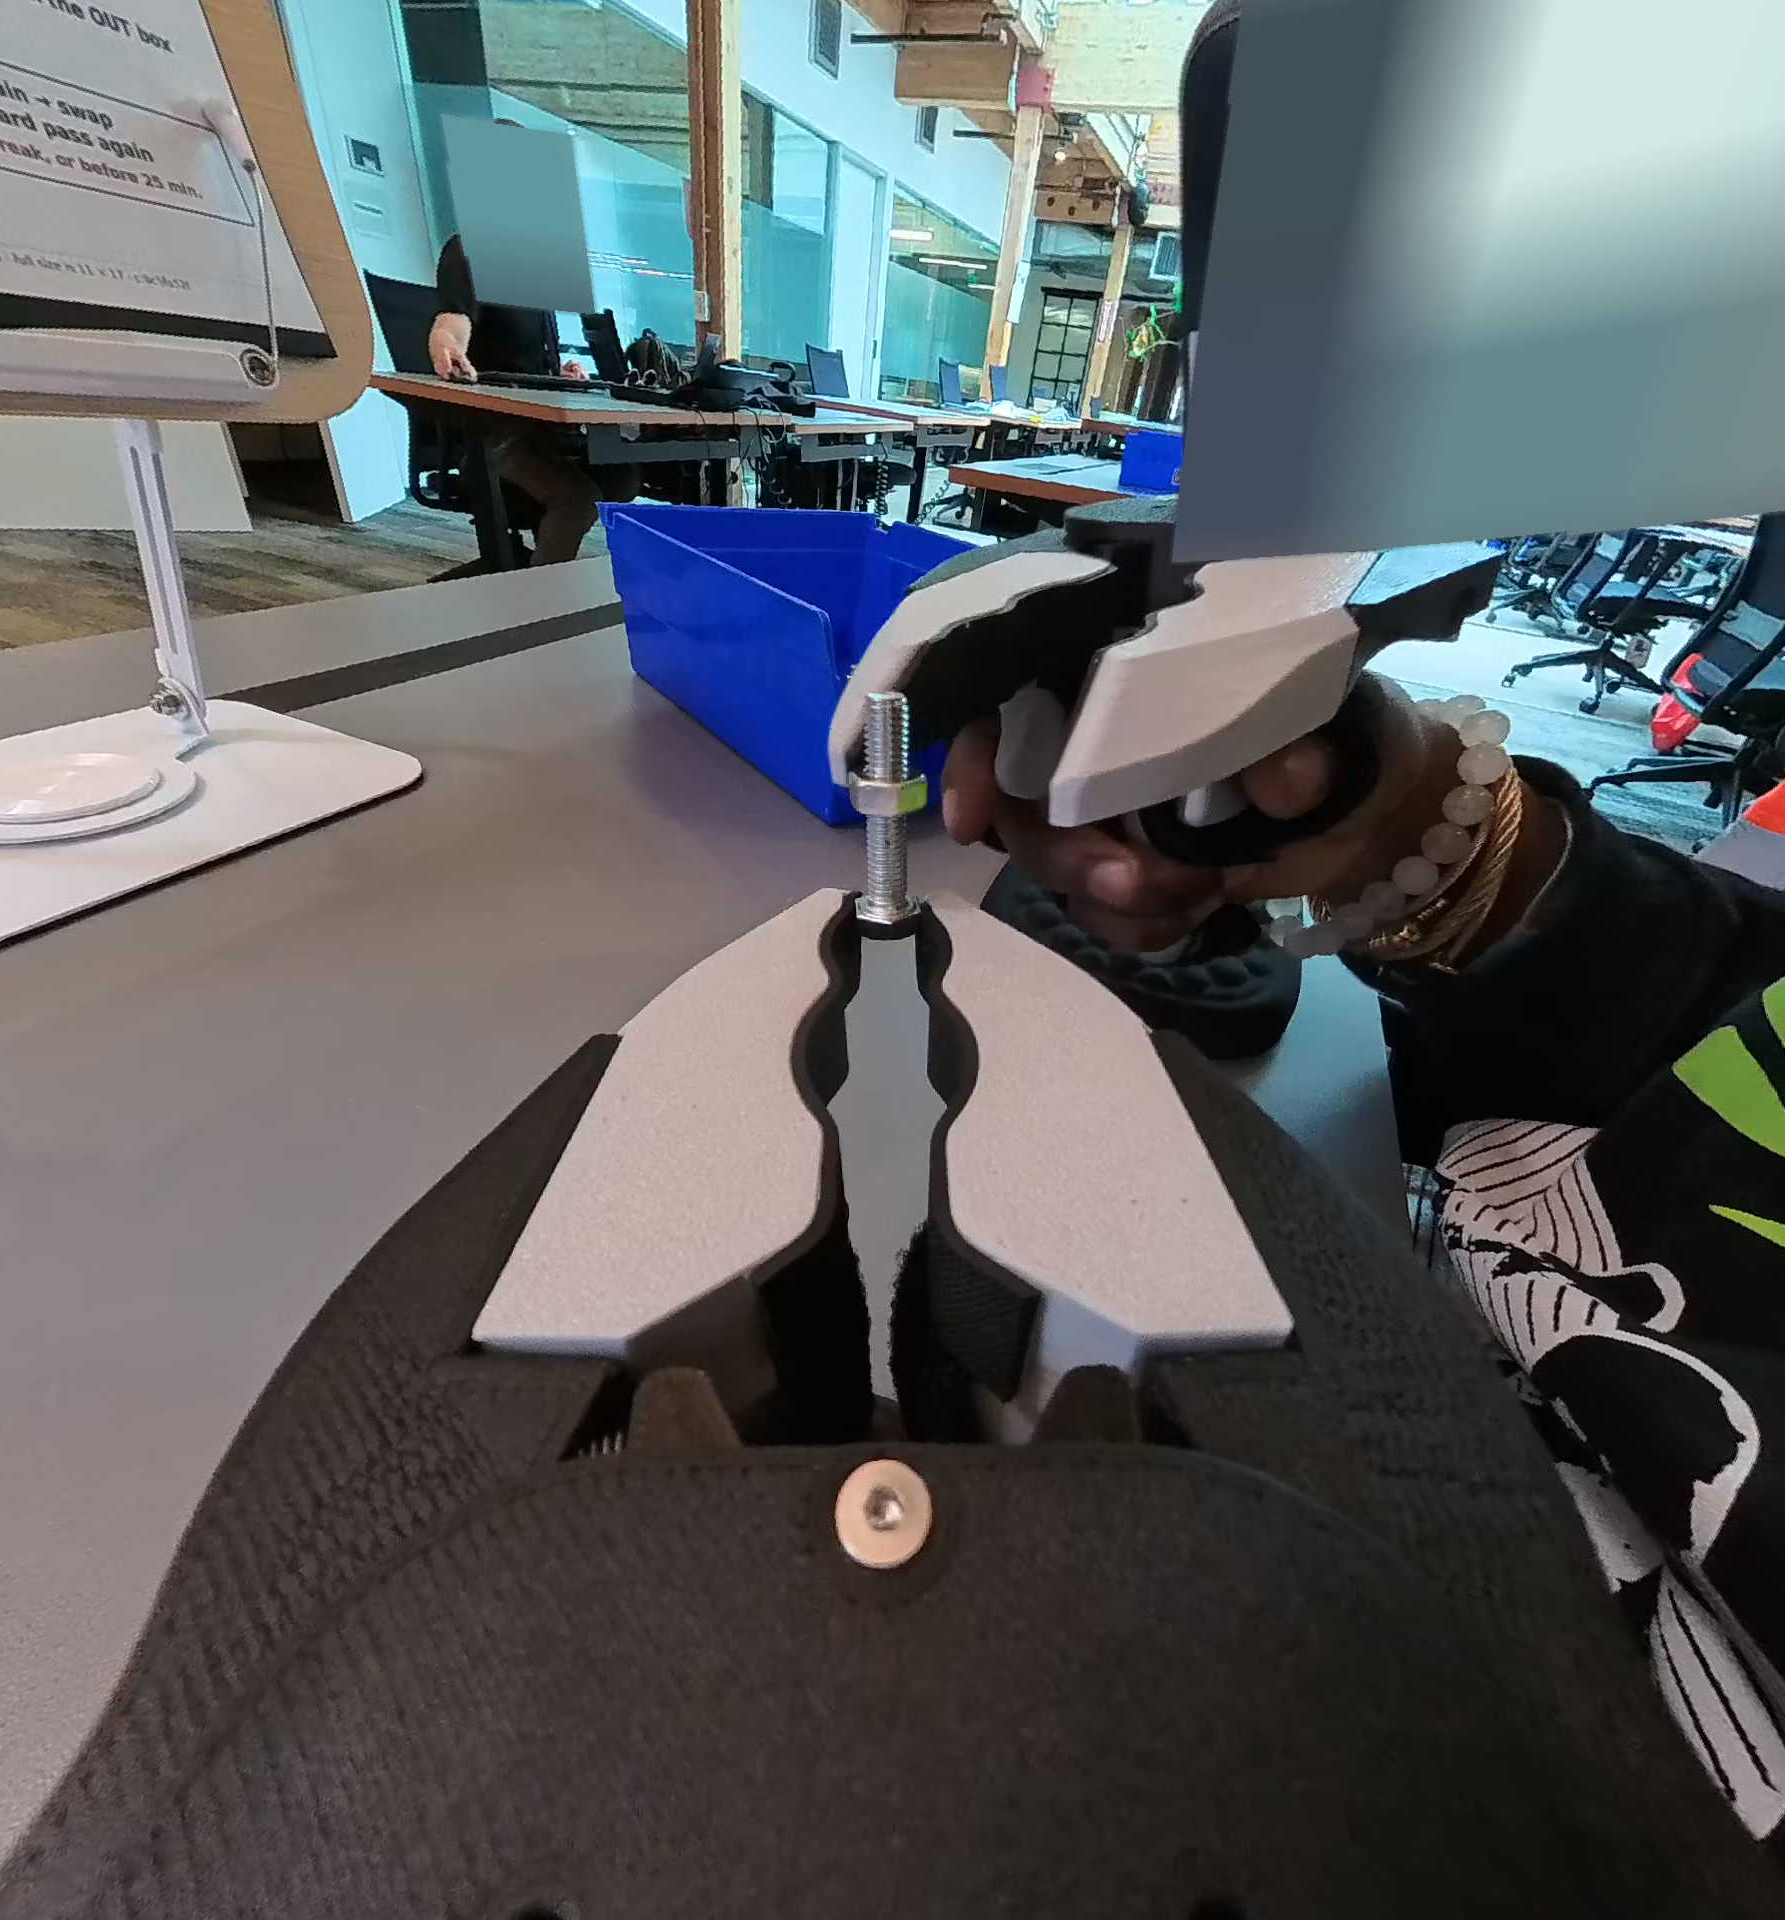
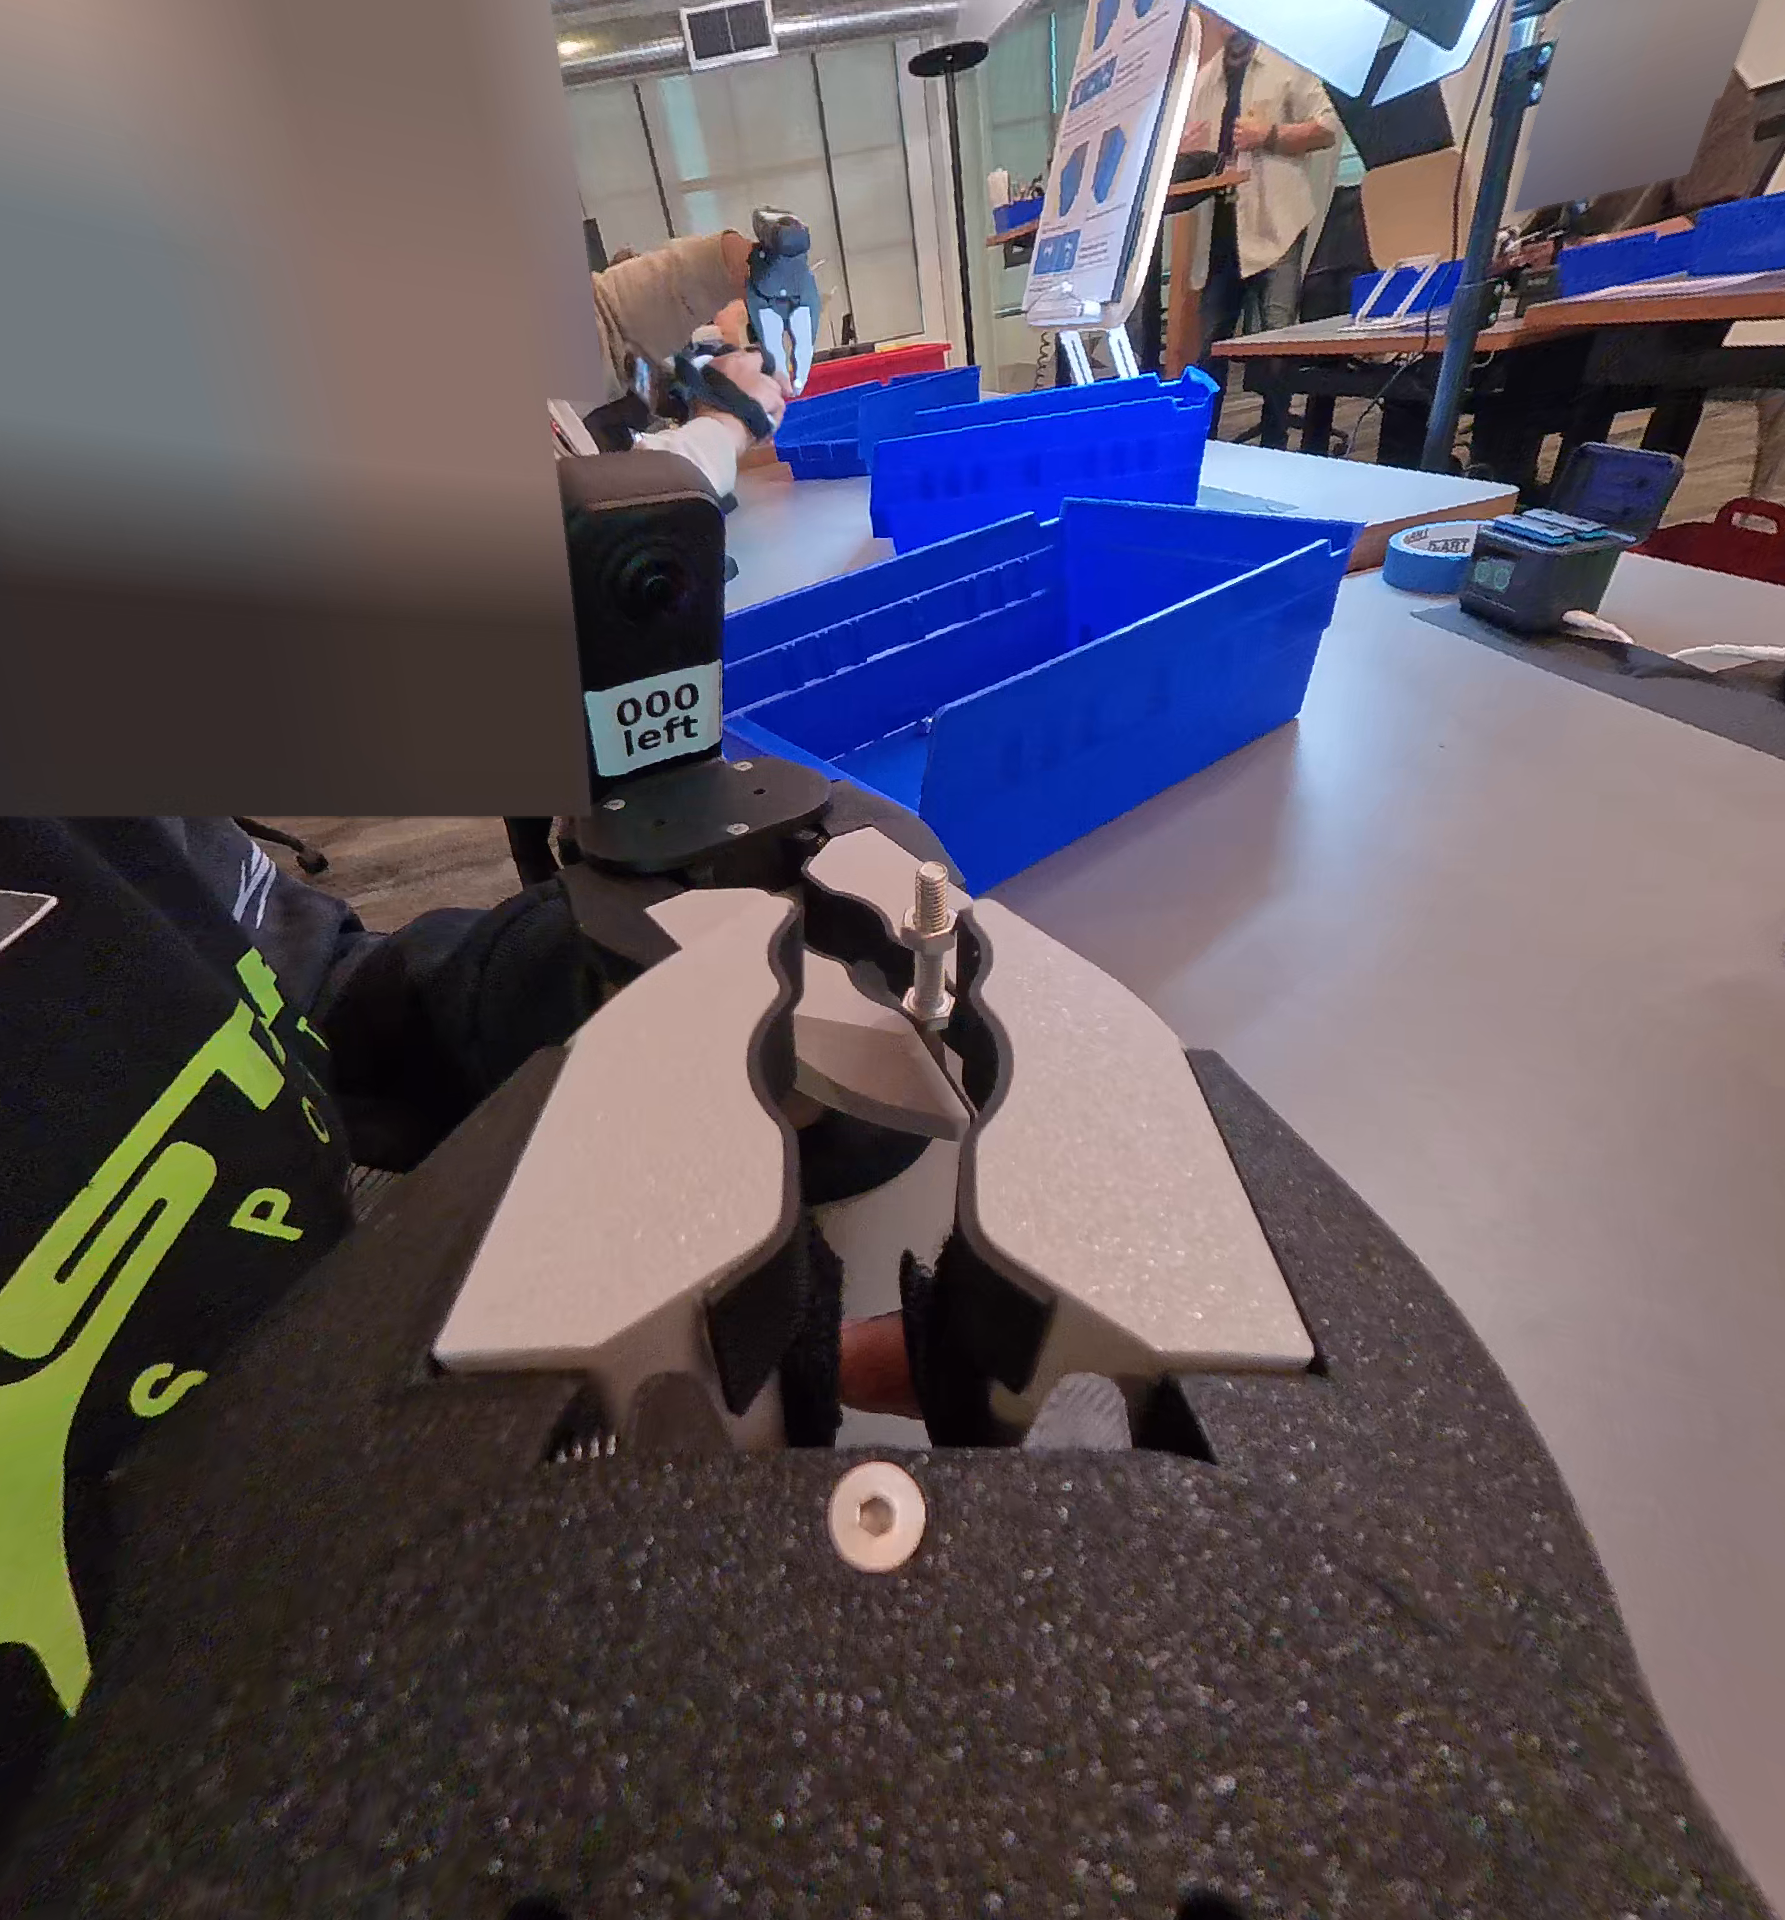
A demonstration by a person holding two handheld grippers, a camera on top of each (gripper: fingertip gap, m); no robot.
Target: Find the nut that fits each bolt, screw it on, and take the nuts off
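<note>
right wrist view alone shows tape roll.

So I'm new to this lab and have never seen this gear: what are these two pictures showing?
No robot here: a person holds a hand-operated two-finger gripper in each hand, each with its own camera looking along its grey fingers. The left wrist view shows the left gripper pinching the head of an upright silver threaded bolt. The right gripper reaches in from the right, one fingertip touching the small silver hex nut midway up the thread. The right wrist view shows the same bolt from the other side, the right gripper's jaws apart. Behind, a blue plastic bin stands on the grey table.
</note>
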